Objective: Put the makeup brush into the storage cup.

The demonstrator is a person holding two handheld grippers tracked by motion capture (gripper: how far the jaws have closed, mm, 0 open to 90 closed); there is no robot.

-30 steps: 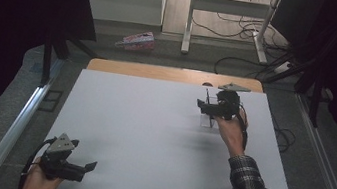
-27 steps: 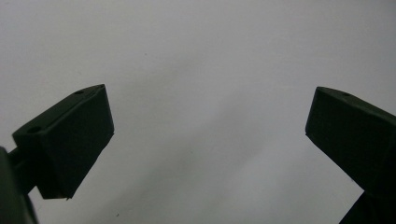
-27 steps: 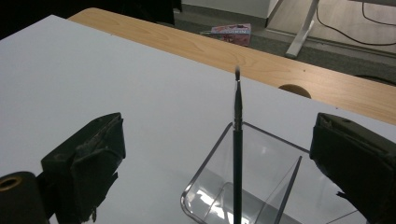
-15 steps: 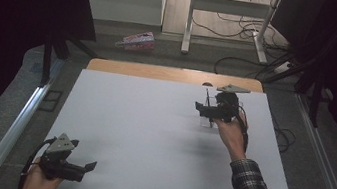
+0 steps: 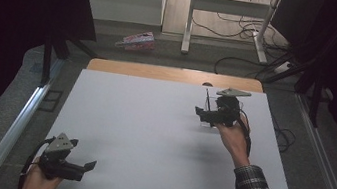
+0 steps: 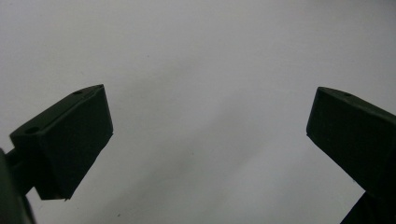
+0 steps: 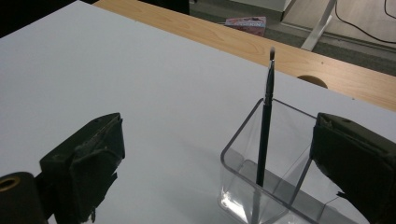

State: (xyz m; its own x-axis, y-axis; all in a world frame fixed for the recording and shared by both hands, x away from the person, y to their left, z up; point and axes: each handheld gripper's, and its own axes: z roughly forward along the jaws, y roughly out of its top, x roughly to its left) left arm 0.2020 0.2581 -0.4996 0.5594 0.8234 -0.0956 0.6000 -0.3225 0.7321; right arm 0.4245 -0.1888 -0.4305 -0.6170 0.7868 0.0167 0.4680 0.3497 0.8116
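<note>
Here, room: the table point(image 5: 150, 137) lies bare between the grippers.
Right gripper point(image 7: 219, 154): jaws wide, the clear holder point(image 7: 266, 186) with a brush point(image 7: 264, 135) between them, untouched.
Left gripper point(image 6: 205, 140): wide, holding nothing, near the front edge.

- A brush point(image 7: 265, 126) stands in a container point(image 7: 261, 186) on the table's point(image 5: 150, 132) far right part.
- The right gripper point(image 5: 202, 114) sits just beside the container.
- The left gripper point(image 5: 87, 166) lies at the near left corner, well apart.
- A box point(image 5: 136, 40) lies on the floor behind the table.

A lab-like recording space: a bare white tabletop point(image 5: 150, 137) framed by dark curtains point(image 5: 15, 26), with loose black cables point(image 5: 246, 35) trailing across the floor.
</note>
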